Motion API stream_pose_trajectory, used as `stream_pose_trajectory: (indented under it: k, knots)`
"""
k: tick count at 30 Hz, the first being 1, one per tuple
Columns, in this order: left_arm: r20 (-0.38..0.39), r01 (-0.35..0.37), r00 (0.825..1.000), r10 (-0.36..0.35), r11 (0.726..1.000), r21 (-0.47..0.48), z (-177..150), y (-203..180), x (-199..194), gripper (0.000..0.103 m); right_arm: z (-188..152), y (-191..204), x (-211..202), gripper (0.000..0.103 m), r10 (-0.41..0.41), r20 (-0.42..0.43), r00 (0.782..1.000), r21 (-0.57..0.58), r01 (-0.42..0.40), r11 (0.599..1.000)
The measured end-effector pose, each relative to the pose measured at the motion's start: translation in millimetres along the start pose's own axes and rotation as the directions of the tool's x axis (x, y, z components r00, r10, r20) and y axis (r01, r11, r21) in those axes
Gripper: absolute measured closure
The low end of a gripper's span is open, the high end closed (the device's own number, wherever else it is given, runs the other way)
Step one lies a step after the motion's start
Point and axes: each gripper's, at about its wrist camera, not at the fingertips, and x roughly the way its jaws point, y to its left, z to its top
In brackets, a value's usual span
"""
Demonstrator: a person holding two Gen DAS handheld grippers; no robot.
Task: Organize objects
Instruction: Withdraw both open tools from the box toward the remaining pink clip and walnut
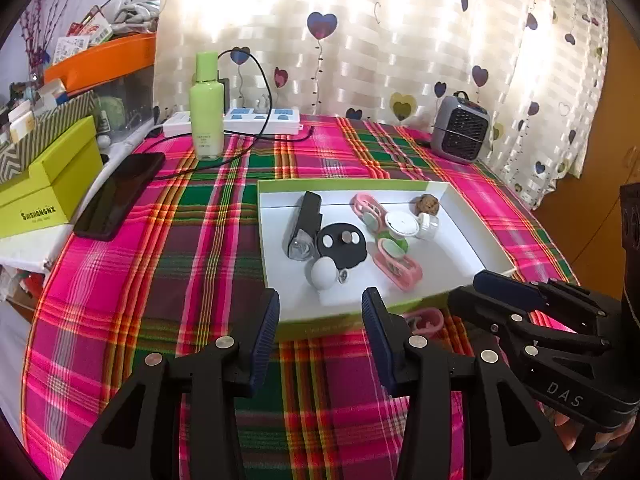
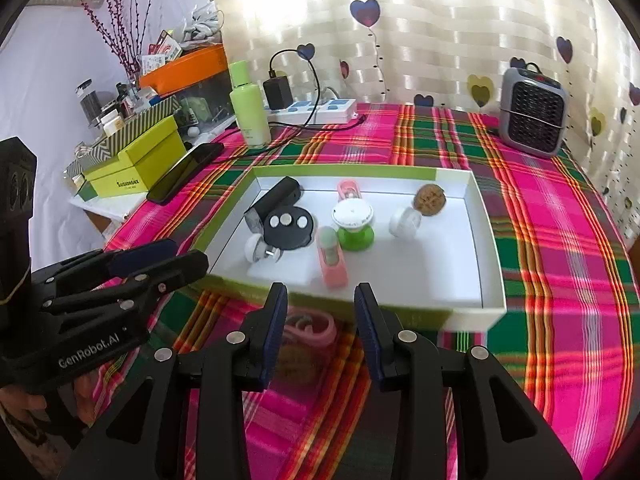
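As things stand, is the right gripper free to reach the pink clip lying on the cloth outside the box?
Probably yes: the right gripper has empty, parted jaws, and the pink clip lies uncovered just ahead of them, in front of the box.

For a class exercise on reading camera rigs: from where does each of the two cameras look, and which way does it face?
Left wrist: sits on the left gripper, looking down along its open fingers at the white tray; the right gripper enters from the right.
Right wrist: sits on the right gripper, facing the same tray; the left gripper enters from the left.
Shared: tray, green bottle, small heater, plaid cloth.
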Motion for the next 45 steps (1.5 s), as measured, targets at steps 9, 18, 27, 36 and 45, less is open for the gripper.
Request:
stream_pose_trajectory:
  k: [9, 18, 27, 36, 45]
  knots:
    - [-0.012, -0.022, 1.0, 0.023, 0.999, 0.05, -7.6, 2.2, -8.8, 0.061, -22.8, 3.3, -6.8, 0.067, -0.022, -0.006, 1.0, 0.039, 0.022, 0.999]
    - [-0.048, -0.031, 0.998, 0.036, 0.994, 0.109, -6.4, -4.8, -9.8, 0.061, -31.8, 9.1, -9.7, 0.067, 0.009, 0.014, 1.0, 0.061, -0.01, 0.998]
    - [-0.035, -0.015, 0.999, 0.018, 0.996, 0.089, -16.1, -3.5, -28.7, 0.061, -43.5, 11.2, -20.7, 0.054, 0.012, 0.04, 0.999, 0.078, -0.015, 0.997]
    - [-0.074, 0.066, 0.995, -0.066, 0.998, -0.004, -47.7, 0.6, -13.1, 0.057, -52.6, 27.9, -10.8, 0.053, -0.042, -0.007, 0.999, -0.035, 0.041, 0.999]
    - [-0.092, 0.077, 0.993, -0.079, 0.997, -0.021, -58.8, -1.7, -3.2, 0.056, -46.3, 15.6, 3.0, 0.053, -0.013, -0.035, 0.999, 0.007, 0.013, 1.0]
